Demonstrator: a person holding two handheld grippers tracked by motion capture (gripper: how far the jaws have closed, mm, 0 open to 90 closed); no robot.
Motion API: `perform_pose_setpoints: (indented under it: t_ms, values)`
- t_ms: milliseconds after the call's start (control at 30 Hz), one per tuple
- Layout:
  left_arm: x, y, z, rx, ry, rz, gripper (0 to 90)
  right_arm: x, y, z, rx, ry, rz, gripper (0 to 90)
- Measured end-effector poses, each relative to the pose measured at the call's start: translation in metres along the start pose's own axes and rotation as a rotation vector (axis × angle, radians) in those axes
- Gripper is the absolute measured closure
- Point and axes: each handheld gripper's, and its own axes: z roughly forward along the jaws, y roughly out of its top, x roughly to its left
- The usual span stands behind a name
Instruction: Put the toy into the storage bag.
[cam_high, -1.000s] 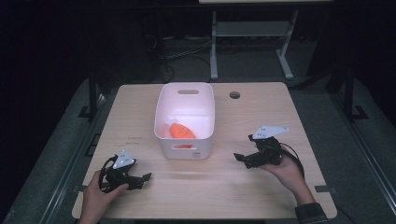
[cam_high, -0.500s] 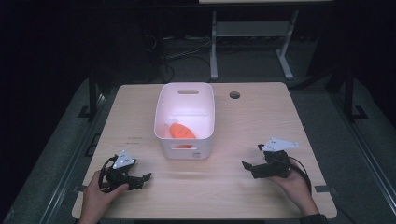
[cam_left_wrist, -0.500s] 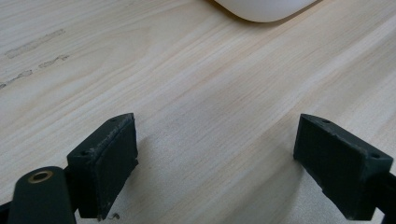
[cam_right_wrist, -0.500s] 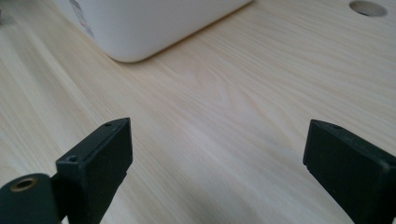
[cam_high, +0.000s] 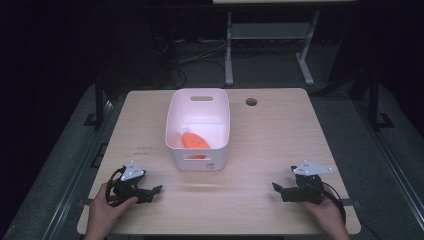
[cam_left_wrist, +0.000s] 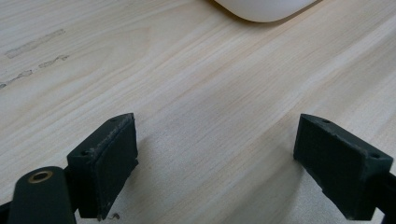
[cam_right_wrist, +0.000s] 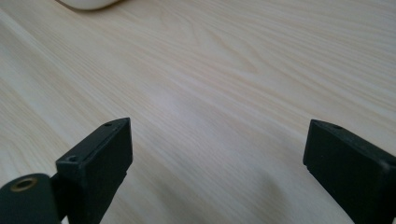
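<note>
Resting low at the lower left of the high view, the left gripper (cam_high: 154, 190) sits on the table (cam_high: 280, 135) in the person's hand, in the same spot as a second ago. In its own view the jaws stand wide apart with nothing but bare wood between them, and a rounded corner of the white bin (cam_left_wrist: 266, 9) shows at the top edge of the frame.

At the middle of the high view the white bin (cam_high: 200, 155) stands upright, and the orange object (cam_high: 194, 141) lies inside it on the floor of the bin, toward the near wall. It has not shifted across the three moments. What exactly the object is I cannot tell from here.

At the lower right, the right gripper (cam_high: 278, 188) is what has changed. A second ago it was higher in the frame and closer to the bin; now it has drawn back and down to the near edge of the table, level with the left one. Its own view shows wide jaws, nothing held, and a sliver of the bin (cam_right_wrist: 88, 3) at the upper left.

With the object in the bin and both grippers pulled back, empty and well apart from it, the placing looks finished, and the hands seem to be settling at rest.
</note>
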Motion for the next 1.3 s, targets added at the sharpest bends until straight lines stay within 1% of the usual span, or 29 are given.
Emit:
perform_pose_setpoints:
  t_ms: [100,133,233,267,500,567,633,833,867,1300]
  values:
    - [0.0,0.0,0.0,-0.001,0.0,0.0,12.6,0.0,-0.003,-0.001,0.007,-0.009,0.001,7.9]
    - [0.0,0.0,0.0,-0.001,0.0,0.0,12.6,-0.001,-0.006,-0.001,0.01,-0.022,0.003,7.9]
    - [0.0,0.0,0.0,-0.001,0.0,-0.001,12.6,-0.002,-0.008,-0.002,0.013,-0.03,0.005,7.9]
    - [0.0,0.0,0.0,0.0,0.0,0.0,12.6,-0.003,-0.01,-0.003,0.021,-0.044,0.002,7.9]
    - [0.0,0.0,0.0,0.0,0.0,0.0,12.6,-0.004,-0.013,-0.002,0.035,-0.058,0.004,7.4]
    - [0.0,0.0,0.0,0.0,0.0,0.0,12.6,-0.003,-0.014,-0.001,0.043,-0.061,0.003,7.4]
    - [0.0,0.0,0.0,0.0,0.0,0.0,12.6,-0.003,-0.015,0.001,0.067,-0.071,0.002,7.2]
    - [0.0,0.0,0.0,-0.001,0.0,0.0,12.6,-0.004,-0.015,0.001,0.074,-0.063,0.016,7.3]
    - [0.0,0.0,0.0,0.0,0.0,0.0,12.6,-0.008,-0.016,0.002,0.089,-0.028,0.059,6.7]
    - [0.0,0.0,0.0,0.0,0.0,0.0,12.6,-0.008,-0.016,0.003,0.092,-0.028,0.053,6.0]
